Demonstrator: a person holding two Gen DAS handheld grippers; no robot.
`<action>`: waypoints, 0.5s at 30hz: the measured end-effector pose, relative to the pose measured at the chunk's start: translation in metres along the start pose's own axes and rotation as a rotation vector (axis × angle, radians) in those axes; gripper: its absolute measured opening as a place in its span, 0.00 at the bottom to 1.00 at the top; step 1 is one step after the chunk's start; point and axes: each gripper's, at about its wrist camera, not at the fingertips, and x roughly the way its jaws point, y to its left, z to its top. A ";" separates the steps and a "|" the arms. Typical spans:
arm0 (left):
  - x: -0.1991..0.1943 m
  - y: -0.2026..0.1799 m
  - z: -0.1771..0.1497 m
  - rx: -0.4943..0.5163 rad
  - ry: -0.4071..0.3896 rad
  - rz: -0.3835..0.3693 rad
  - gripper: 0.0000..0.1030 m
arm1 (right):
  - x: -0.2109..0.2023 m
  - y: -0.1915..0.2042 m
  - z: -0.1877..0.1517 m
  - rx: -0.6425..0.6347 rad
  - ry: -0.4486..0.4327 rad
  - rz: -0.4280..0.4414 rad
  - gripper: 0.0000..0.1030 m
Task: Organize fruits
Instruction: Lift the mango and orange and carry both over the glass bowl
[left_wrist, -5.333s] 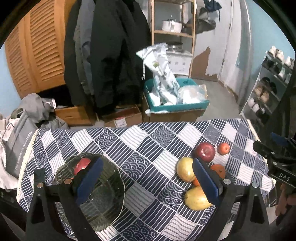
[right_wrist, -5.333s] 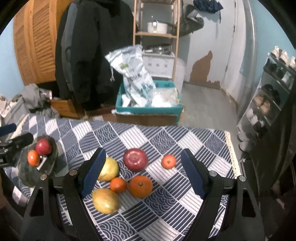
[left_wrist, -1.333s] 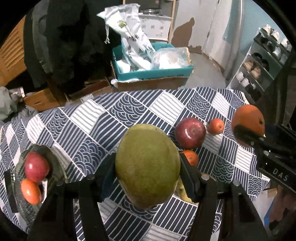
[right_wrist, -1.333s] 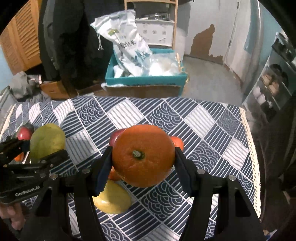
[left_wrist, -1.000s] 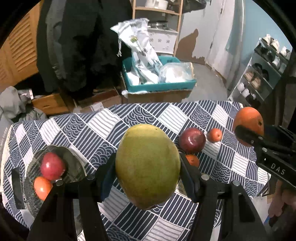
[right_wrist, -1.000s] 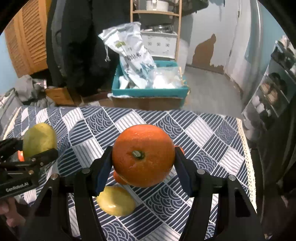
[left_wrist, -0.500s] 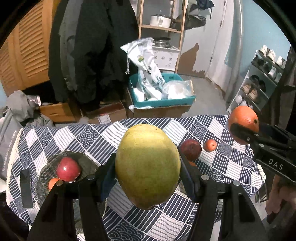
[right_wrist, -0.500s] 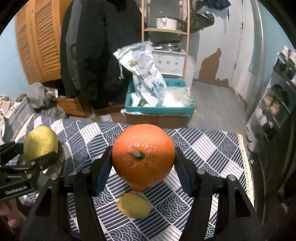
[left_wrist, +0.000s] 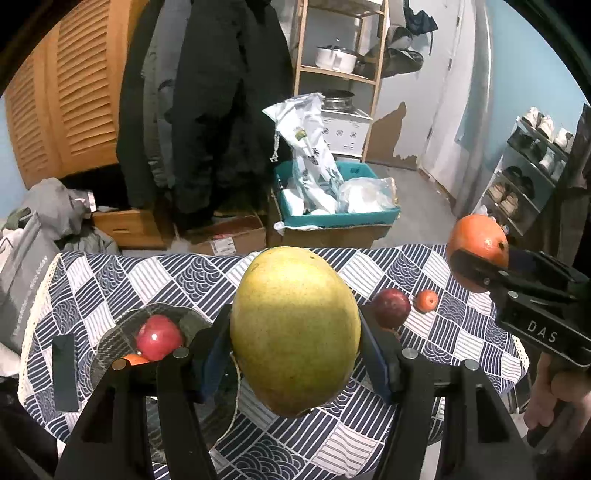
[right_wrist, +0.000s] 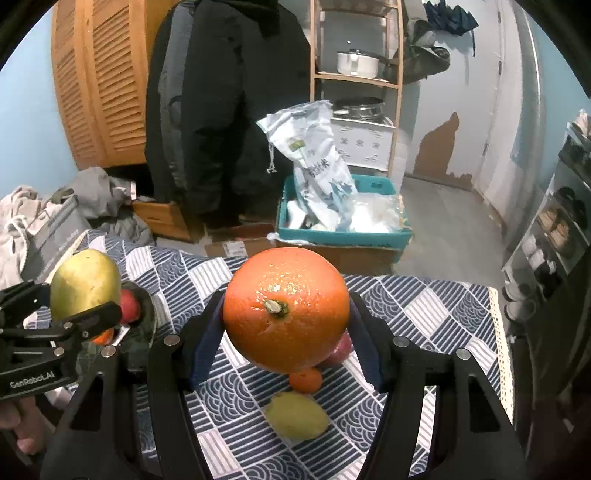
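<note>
The left gripper (left_wrist: 295, 354) is clamping a green-yellow mango (left_wrist: 294, 328) between its blue pads (left_wrist: 373, 358), jaws part-open around the fruit's width. It is pointing forward and down over the near edge of the checked table (left_wrist: 177, 273), with the mango hanging in the air above the cloth. In the right wrist view this gripper (right_wrist: 79, 295) is sitting at the left, just above the plate (right_wrist: 146, 332), and part of the person's left hand (right_wrist: 18, 424) is showing under its body.

The right gripper (right_wrist: 286, 325) is gripping a large orange (right_wrist: 286, 308), stem end facing the camera, pads pressing on both sides. It too is tilting downward, holding the orange clear of the table. In the left wrist view it (left_wrist: 476, 254) is reaching in from the right with the orange (left_wrist: 476, 243) raised, and the right hand (left_wrist: 557, 398) is wrapping the handle at the near right.

On the left of the table a dark plate (left_wrist: 110, 339) is carrying a red apple (left_wrist: 159, 336) and a small orange fruit (left_wrist: 136, 359) at its near side. A darker apple (left_wrist: 390, 308) and a tangerine (left_wrist: 426, 301) are lying apart from each other toward the right. Below the held orange, a second tangerine (right_wrist: 305, 380) and a yellow fruit (right_wrist: 296, 415) are lying close together on the cloth.
</note>
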 end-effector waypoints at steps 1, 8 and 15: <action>-0.001 0.003 0.000 -0.006 -0.002 0.003 0.63 | 0.001 0.003 0.001 -0.004 0.000 0.002 0.63; -0.004 0.024 -0.002 -0.038 0.000 0.022 0.63 | 0.008 0.021 0.007 -0.027 0.013 0.020 0.63; -0.004 0.049 -0.009 -0.078 0.011 0.050 0.63 | 0.024 0.046 0.014 -0.042 0.029 0.073 0.63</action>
